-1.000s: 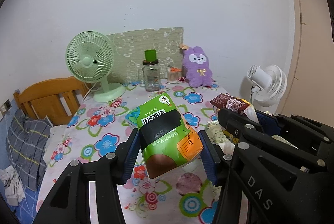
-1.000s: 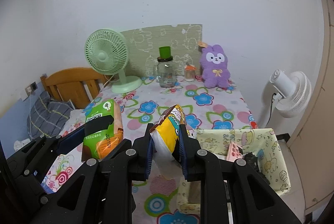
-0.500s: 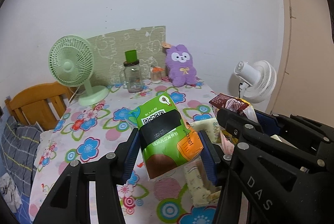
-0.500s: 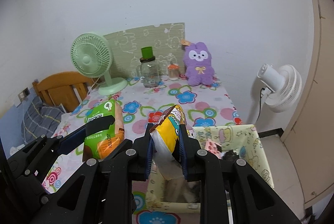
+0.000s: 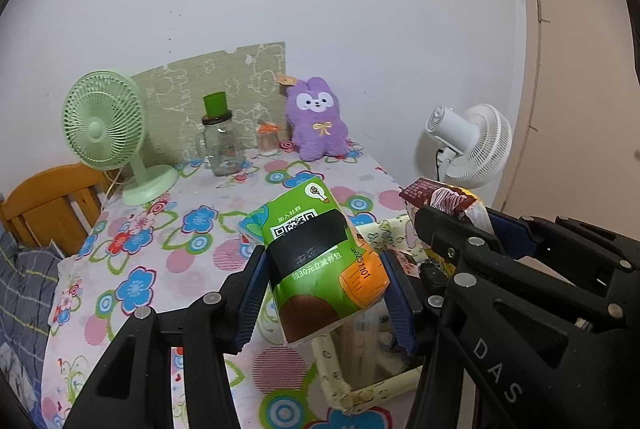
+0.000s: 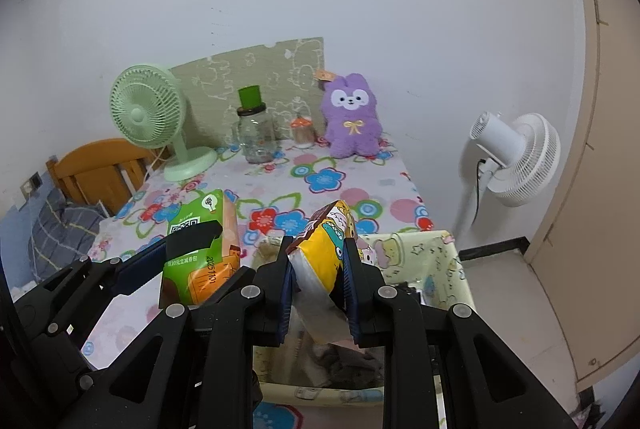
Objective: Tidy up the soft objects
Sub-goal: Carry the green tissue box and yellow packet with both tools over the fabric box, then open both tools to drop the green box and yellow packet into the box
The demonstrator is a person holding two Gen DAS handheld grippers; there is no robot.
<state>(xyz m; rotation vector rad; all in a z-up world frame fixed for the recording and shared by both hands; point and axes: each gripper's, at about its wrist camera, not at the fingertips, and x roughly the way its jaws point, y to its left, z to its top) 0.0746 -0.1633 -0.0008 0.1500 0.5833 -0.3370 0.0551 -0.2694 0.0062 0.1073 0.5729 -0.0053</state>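
Observation:
My left gripper [image 5: 322,295] is shut on a green tissue pack [image 5: 316,261] with an orange corner, held in the air above the near table edge. In the right wrist view the same green pack [image 6: 196,249] shows at the left. My right gripper [image 6: 318,279] is shut on a yellow and brown cartoon-print pack [image 6: 326,253], hanging over the open cream fabric bin [image 6: 440,257]. That bin [image 5: 372,395] also lies just below and right of the left gripper. A purple plush rabbit [image 5: 316,121] sits at the back of the table.
On the flowered tablecloth [image 5: 160,237] stand a green desk fan [image 5: 104,125], a glass jar with a green lid [image 5: 220,145] and a small orange-capped jar [image 5: 267,139]. A white floor fan [image 6: 512,149] stands right of the table. A wooden chair [image 6: 100,169] is at the left.
Both grippers, still holding their packs, have moved right and slightly down; the fabric bin has come into view beneath them and the table objects have slid left in the views.

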